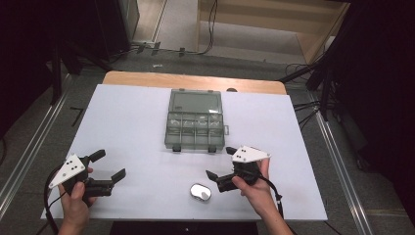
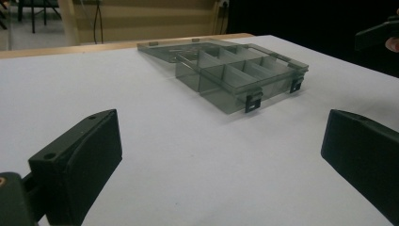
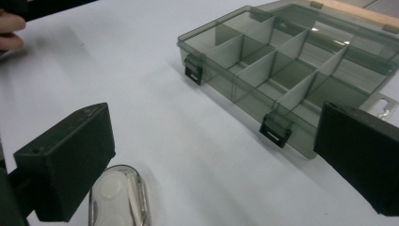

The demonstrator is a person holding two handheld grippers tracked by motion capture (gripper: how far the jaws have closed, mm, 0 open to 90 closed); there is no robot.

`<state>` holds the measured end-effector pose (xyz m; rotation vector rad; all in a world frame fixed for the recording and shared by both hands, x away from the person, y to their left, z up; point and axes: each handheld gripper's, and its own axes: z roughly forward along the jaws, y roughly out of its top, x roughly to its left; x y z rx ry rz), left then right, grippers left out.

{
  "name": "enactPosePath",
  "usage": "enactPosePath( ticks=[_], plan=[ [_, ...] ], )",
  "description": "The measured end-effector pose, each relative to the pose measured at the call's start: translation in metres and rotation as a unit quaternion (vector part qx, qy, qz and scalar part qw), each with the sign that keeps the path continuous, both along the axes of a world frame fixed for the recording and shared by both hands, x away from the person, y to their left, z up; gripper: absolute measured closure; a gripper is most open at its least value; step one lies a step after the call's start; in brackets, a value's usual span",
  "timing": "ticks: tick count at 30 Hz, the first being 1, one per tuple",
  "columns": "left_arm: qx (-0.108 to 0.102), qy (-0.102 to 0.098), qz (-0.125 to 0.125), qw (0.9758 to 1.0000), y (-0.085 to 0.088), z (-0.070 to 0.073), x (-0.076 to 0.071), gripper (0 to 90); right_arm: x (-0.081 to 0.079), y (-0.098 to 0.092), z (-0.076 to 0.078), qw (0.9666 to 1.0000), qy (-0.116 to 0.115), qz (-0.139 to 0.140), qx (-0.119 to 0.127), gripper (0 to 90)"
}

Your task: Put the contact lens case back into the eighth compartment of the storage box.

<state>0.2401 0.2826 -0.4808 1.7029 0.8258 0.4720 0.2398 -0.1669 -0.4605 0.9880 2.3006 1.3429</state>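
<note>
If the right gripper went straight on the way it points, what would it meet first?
Probably the latched front wall of the open smoky transparent compartment box; the right gripper has bare white table before it. Depth is unclear.

From the high view you look forward and down over the white table [image 1: 147,127], with your forearms entering at the bottom edge and the floor beyond the far end. The left gripper view sits low above the tabletop, looking between its own two black jaws toward the clear compartment box [image 2: 235,75], seen from its latch side at some distance. The right gripper view rides closer to that box [image 3: 287,70], angled down more steeply, with the small oval case [image 3: 117,197] just under its lens. All three views share the box and the white surface around it; the high view also takes in the oval case [image 1: 200,192].
</note>
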Motion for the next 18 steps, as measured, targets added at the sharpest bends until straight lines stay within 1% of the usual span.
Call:
enactPosePath(
  ticks=[4, 7, 11, 18],
  plan=[
    [-0.003, -0.002, 0.006, 1.0000, 0.004, 0.000, 0.000, 0.0, -0.001, 0.006, -0.001, 0.9998, 0.008, 0.018, -0.009, 0.0],
    [-0.004, -0.001, 0.009, 1.0000, 0.005, -0.001, 0.001, 0.0, -0.003, 0.010, -0.001, 0.9995, 0.012, 0.026, -0.016, 0.0],
    [-0.007, 0.000, 0.008, 0.9999, 0.006, -0.002, 0.001, 0.0, -0.005, 0.016, -0.002, 0.9991, 0.015, 0.036, -0.019, 0.0],
    [-0.008, 0.005, 0.007, 0.9999, 0.006, -0.004, 0.003, 0.0, -0.007, 0.023, -0.003, 0.9977, 0.022, 0.056, -0.033, 0.0]
  ],
)
